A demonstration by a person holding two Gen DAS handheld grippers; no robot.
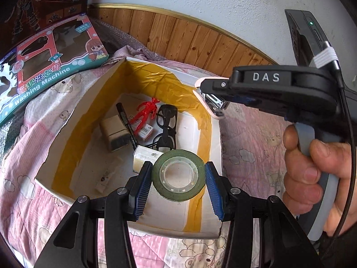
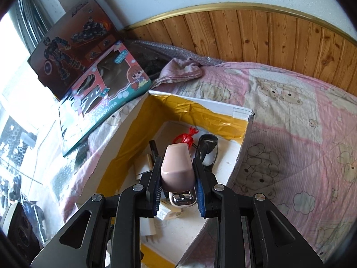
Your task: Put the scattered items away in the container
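Observation:
My left gripper (image 1: 178,178) hangs over the near end of the white cardboard box (image 1: 156,225), which is lined with yellow tape, and is shut on a dark green tape roll (image 1: 178,195). My right gripper (image 1: 221,91) is held by a hand (image 1: 312,174) above the box's right wall. It is shut on a pink stapler (image 1: 209,102). In the right wrist view the stapler (image 2: 177,167) sits between the pads of the right gripper (image 2: 177,164), above the box (image 2: 196,101). Inside lie a red figure (image 1: 146,111), black glasses (image 1: 166,125), a black marker (image 1: 127,122) and small cartons (image 1: 113,134).
The box rests on a pink quilt with bear prints (image 2: 290,134). Two toy boxes (image 1: 51,62) lean at the left against the wall. Crumpled cloth and bubble wrap (image 2: 183,69) lie behind the box. Wooden panelling (image 2: 267,38) runs along the far edge of the bed.

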